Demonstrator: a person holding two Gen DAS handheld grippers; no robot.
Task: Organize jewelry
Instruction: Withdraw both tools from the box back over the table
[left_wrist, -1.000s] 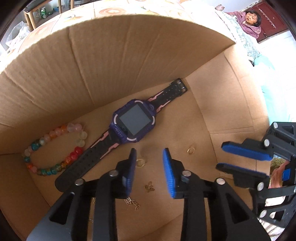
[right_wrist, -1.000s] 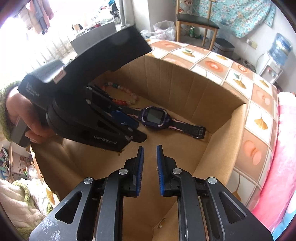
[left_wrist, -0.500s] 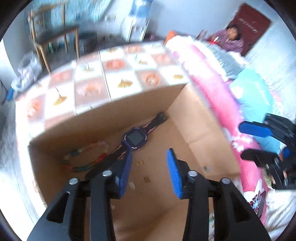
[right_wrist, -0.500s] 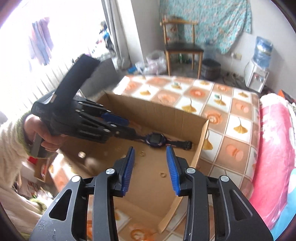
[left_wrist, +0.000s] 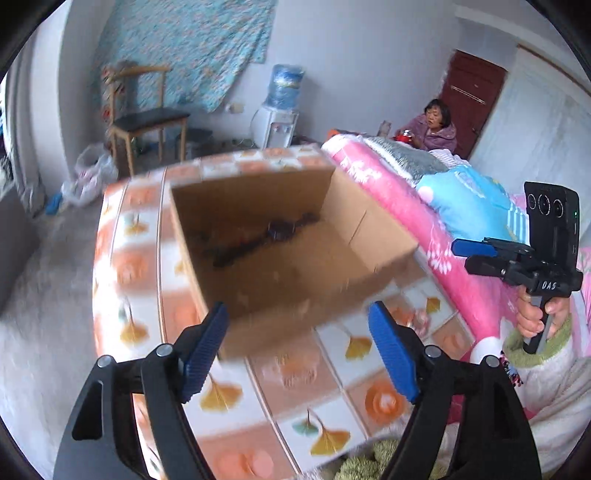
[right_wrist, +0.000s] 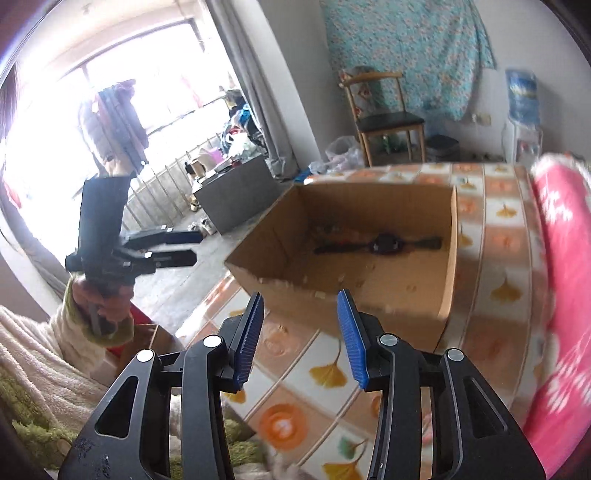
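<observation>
An open cardboard box (left_wrist: 258, 199) (right_wrist: 369, 206) stands on a table with a ginkgo-pattern cloth (left_wrist: 288, 369) (right_wrist: 325, 373). On its floor lie a dark watch (left_wrist: 280, 232) (right_wrist: 386, 243), a blurred bead bracelet (right_wrist: 332, 232) and small gold pieces too smeared to make out. My left gripper (left_wrist: 295, 310) (right_wrist: 198, 246) hangs back from the box's near wall, its jaws opening with nothing between them. My right gripper (right_wrist: 300, 295) (left_wrist: 460, 255) is also outside the box, above the table's near side. Its jaws are opening and hold nothing.
A wooden chair (left_wrist: 147, 122) (right_wrist: 388, 118) and a water dispenser (left_wrist: 277, 122) stand against the far wall. Pink bedding (left_wrist: 388, 192) (right_wrist: 561, 258) borders the table's right side, where a person (left_wrist: 436, 129) sits. A fluffy sleeve (right_wrist: 55, 350) lies at lower left.
Both grippers have pulled back and up out of the box, which now shows whole and farther off. Both sets of jaws have spread wider, the left one much more.
</observation>
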